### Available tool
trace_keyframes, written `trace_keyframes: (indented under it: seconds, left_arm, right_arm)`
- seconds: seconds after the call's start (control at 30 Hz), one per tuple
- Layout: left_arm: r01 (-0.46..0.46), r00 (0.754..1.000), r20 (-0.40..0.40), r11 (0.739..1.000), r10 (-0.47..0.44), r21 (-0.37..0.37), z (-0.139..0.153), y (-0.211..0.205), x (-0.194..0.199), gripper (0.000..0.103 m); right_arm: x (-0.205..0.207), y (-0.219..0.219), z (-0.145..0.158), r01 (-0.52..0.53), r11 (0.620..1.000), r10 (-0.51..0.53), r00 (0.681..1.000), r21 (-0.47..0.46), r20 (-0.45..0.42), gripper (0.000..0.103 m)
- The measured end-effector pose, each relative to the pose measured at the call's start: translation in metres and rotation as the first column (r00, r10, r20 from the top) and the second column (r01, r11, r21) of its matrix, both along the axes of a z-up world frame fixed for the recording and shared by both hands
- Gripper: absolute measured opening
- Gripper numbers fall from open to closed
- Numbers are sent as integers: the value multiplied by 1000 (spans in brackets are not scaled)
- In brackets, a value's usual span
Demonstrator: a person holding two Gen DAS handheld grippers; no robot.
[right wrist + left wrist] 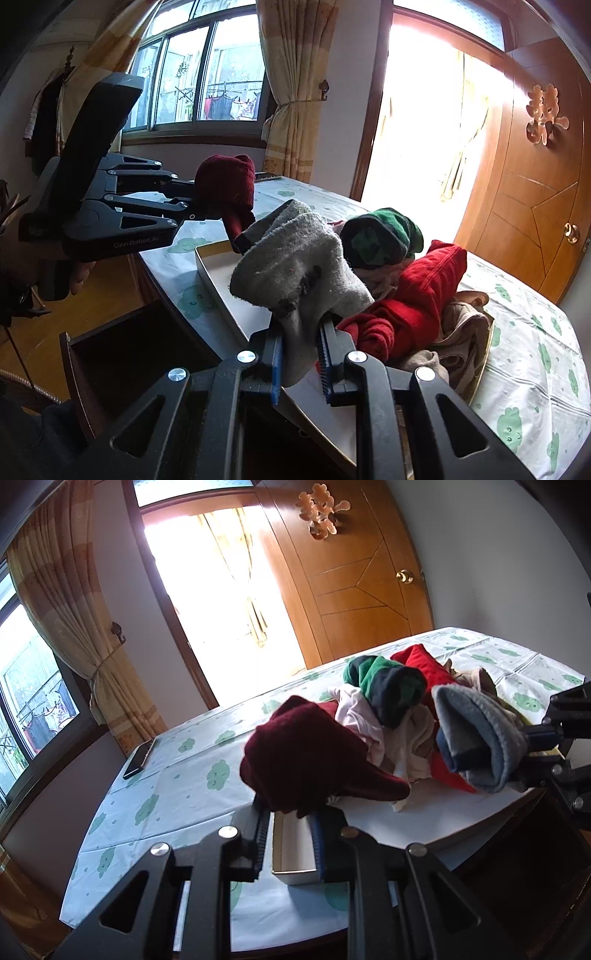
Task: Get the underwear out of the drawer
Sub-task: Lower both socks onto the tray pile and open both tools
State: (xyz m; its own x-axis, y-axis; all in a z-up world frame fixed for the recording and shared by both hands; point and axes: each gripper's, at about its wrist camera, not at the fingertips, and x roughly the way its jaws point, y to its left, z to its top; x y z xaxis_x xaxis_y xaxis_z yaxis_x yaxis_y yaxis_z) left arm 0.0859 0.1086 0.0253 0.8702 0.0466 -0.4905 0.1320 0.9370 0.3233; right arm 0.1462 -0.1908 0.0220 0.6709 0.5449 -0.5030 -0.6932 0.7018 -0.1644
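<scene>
left gripper clamped on a maroon garment, held up over the near corner of the white box. right gripper clamped on a grey garment, raised above the same box. rest of the underwear pile sits in the box on the cloud-print tablecloth. dark open drawer below the table edge, phone at the far left.

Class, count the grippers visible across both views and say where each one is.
2. The left gripper is shut on a maroon garment; the right gripper is shut on a grey garment. None seems hidden.
</scene>
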Motion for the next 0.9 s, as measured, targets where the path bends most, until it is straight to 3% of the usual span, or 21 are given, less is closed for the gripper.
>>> trace_keyframes:
  seconds: [0.7,0.9]
  left_arm:
    - [-15,984,-175,999,9,-29,-47,2,40,19]
    - [-33,983,-182,999,26,-34,-50,2,44,30]
  right_arm:
    - [36,25,-30,35,994,-49,988,-104,-145,18]
    - [44,26,-28,43,995,-57,986,-87,-158,24]
